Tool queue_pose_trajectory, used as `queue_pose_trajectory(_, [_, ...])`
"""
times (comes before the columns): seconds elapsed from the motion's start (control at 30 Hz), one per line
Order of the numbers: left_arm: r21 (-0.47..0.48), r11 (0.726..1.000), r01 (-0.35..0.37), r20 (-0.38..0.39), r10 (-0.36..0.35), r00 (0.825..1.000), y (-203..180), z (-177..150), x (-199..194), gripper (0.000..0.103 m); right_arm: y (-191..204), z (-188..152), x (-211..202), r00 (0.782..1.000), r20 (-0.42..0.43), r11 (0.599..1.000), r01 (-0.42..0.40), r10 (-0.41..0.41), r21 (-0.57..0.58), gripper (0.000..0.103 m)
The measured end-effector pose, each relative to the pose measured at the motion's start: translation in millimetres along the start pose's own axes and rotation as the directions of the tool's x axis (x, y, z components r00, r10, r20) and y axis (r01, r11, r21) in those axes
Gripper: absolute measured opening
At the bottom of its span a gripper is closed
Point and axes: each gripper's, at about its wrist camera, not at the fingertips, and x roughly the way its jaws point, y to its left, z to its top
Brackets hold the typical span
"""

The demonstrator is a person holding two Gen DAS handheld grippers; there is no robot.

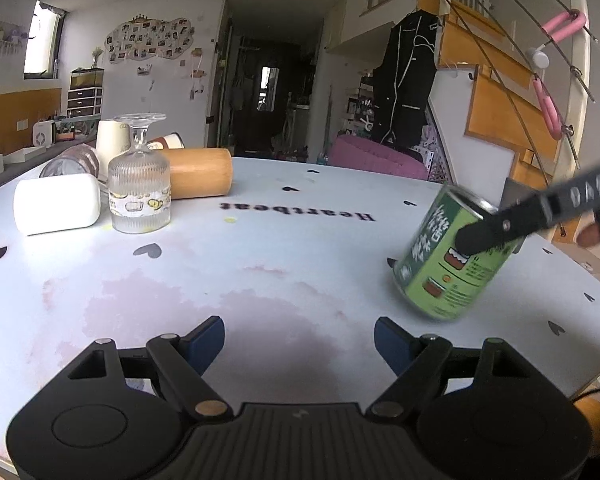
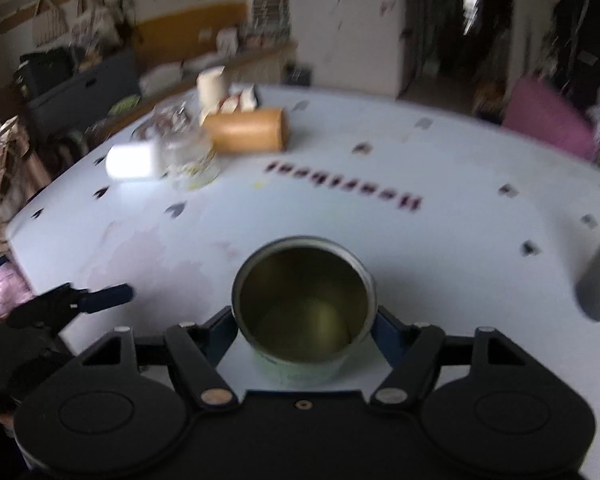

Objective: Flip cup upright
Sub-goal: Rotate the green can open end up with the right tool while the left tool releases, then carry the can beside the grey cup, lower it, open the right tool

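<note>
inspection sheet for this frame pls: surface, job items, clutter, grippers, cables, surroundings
Surface: pale tablecloth, heart prints, "Heartbeat" lettering, pinkish stains near the front.
Job's things: green cup, tilted, mouth up, between the right gripper's fingers.
Clutter: inverted ribbed stemmed glass; white cup, wooden cup and patterned glass on their sides; paper cups behind.
Grippers: left gripper open, empty; right gripper closed on the cup.
Cables: nothing seen.
Surroundings: photo wall, dark hallway, staircase, pink seat.
</note>
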Motion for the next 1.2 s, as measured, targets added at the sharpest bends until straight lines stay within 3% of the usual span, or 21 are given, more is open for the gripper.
queue_pose_trajectory(0.1, [0.007, 1.0, -0.002, 0.002, 0.002, 1.0, -1.6, 1.0, 1.1, 0.083, -0.2, -15.6, 2.6, 0.995, 0.087, 0.998, 0.054, -0.052, -0.021, 0.073])
queue_pose_trajectory(0.3, [0.01, 1.0, -0.006, 0.002, 0.006, 1.0, -3.1, 0.9, 1.7, 0.083, 2.6, -30.5, 23.0, 0.979, 0.186, 0.996, 0.082, -0.085, 0.022, 0.073])
queue_pose_trajectory(0.53, [0.003, 1.0, -0.011, 0.005, 0.011, 1.0, -0.4, 1.2, 1.5, 0.083, 4.8, -39.5, 35.4, 0.971, 0.198, 0.991, 0.137, -0.136, 0.011, 0.073])
queue_pose_trajectory(0.67, [0.002, 1.0, -0.008, 0.001, 0.008, 1.0, -0.5, 0.1, 2.3, 0.083, -29.5, -39.0, 34.5, 0.952, 0.195, 0.97, 0.225, -0.238, 0.089, 0.073])
queue_pose_trajectory(0.9, [0.01, 1.0, -0.002, -0.008, 0.002, 1.0, -3.7, -0.6, 5.6, 0.083, -106.8, -24.6, 45.1, 0.891, 0.164, 0.894, 0.381, -0.423, 0.235, 0.073])
queue_pose_trajectory(1.2, [0.012, 1.0, -0.002, -0.011, 0.002, 1.0, -4.4, -0.5, 7.1, 0.083, -152.3, -7.5, 60.6, 0.862, 0.141, 0.855, 0.438, -0.487, 0.277, 0.073])
